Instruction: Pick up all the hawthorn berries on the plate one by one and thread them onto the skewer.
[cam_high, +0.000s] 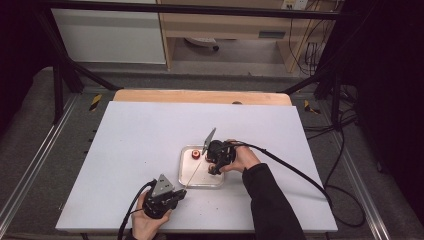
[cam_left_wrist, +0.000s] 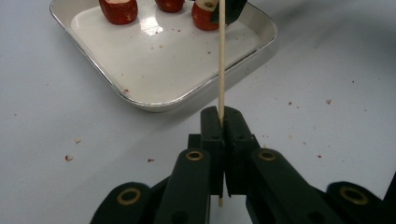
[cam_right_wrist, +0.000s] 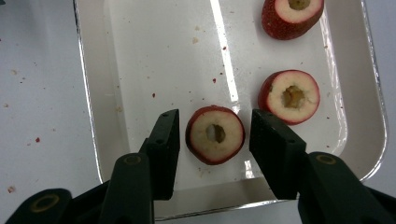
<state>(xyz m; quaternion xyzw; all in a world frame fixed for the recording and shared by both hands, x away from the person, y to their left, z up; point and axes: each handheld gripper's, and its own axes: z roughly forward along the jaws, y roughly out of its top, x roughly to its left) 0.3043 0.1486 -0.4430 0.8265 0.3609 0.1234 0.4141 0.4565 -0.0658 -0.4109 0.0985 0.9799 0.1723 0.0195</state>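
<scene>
- White tabletop (cam_high: 140, 150) carries the work, with dark frame bars around it and grey floor beyond; small red crumbs lie on it near the tray.
- We see a shallow white tray (cam_high: 186, 176) with a metal rim standing toward the near right part of the tabletop, a little back from its near edge.
- In the tray lie three cored fruit pieces, red outside and pale inside, each with a hole through the middle.
- Our right gripper (cam_right_wrist: 215, 133) hangs over the tray with its jaws on both sides of the nearest fruit piece (cam_right_wrist: 215, 134). We see a small gap between each pad and the red skin, so the jaws are not yet pressing; they stand partly open around it.
- The other two pieces, one (cam_right_wrist: 289, 96) just beside the right jaw and one (cam_right_wrist: 292, 16) toward the far rim, lie apart from the jaws.
- Our left gripper (cam_left_wrist: 221, 122) is fully closed on a thin wooden skewer (cam_left_wrist: 221, 56), near the near edge of the tabletop, just outside the near left corner of the tray.
- The skewer's long axis runs from these jaws over the tray rim, toward the fruit and the right gripper.
- We judge that the coming move turns on this: the hole of the fruit faces up toward the right gripper's camera, while the skewer lies nearly level, so the piece must be gripped and turned until the hole meets the skewer tip.
</scene>
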